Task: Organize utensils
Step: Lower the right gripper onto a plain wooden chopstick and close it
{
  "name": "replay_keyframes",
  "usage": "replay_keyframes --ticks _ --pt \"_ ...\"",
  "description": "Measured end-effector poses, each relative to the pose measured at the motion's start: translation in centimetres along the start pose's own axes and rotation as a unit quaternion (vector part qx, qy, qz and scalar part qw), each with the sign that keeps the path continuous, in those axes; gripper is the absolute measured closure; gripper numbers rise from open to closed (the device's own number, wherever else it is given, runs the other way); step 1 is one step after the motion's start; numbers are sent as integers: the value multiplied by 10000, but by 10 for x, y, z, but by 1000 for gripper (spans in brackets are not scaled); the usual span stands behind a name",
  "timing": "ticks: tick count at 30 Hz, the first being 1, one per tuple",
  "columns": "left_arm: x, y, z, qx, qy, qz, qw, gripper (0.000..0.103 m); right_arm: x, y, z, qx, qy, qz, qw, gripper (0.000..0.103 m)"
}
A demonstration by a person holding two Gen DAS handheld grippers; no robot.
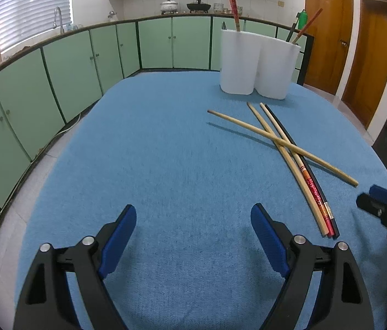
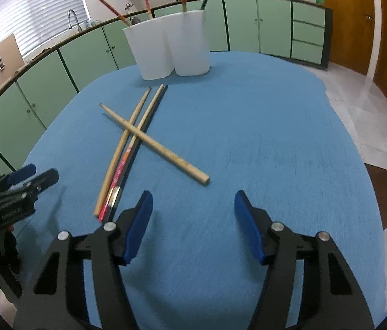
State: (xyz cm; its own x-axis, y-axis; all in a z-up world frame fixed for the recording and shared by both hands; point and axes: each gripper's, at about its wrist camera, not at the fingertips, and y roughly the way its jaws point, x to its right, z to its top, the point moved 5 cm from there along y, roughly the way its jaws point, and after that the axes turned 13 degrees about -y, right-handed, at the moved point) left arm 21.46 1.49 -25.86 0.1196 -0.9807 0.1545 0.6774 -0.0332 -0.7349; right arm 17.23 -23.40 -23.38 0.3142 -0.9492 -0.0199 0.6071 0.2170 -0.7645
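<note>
Several chopsticks lie crossed on the blue tablecloth: a plain wooden one (image 1: 281, 143) (image 2: 155, 143) lies across another wooden one (image 1: 297, 176) (image 2: 119, 151), a red-patterned one (image 1: 312, 189) (image 2: 120, 173) and a black one (image 1: 300, 151). A white two-compartment holder (image 1: 256, 63) (image 2: 171, 44) stands behind them with a few chopsticks upright in it. My left gripper (image 1: 193, 220) is open and empty, left of the pile. My right gripper (image 2: 193, 206) is open and empty, just near of the pile's ends.
The blue-covered table (image 1: 166, 151) (image 2: 262, 137) ends in curved edges on all sides. Green cabinets (image 1: 83, 63) and a counter with pots run behind. Wooden doors (image 1: 330, 33) stand at the right. Each gripper shows at the edge of the other's view.
</note>
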Motion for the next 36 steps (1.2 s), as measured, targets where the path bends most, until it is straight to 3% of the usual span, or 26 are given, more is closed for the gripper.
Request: replay_keyframes --ticks 5,8,10,16,20,26,29,36 --pt "2 2 0 -13 22 38 10000 19 8 12 10 -78 -53 80 9999 58" --pt "2 6 0 -83 -83 46 9999 19 8 16 11 -112 -93 33 9999 72" --pt "2 10 0 -166 -144 63 9997 19 5 16 11 -106 -159 81 9998 89" --pt "7 14 -2 -235 -55 77 9997 19 -5 16 11 -78 -322 280 9991 95" --pt "9 13 -2 -211 -37 33 9998 19 -7 10 3 -53 -46 391 9992 96" --pt "21 5 -7 -178 24 -218 9996 19 2 -9 -17 7 671 -56 9977 97" --pt "32 1 -10 -157 133 -385 9990 19 0 -14 -21 -12 628 -304 9976 97" --pt "59 -1 -19 -293 411 -639 9967 19 0 -13 -23 -44 567 -264 9980 96"
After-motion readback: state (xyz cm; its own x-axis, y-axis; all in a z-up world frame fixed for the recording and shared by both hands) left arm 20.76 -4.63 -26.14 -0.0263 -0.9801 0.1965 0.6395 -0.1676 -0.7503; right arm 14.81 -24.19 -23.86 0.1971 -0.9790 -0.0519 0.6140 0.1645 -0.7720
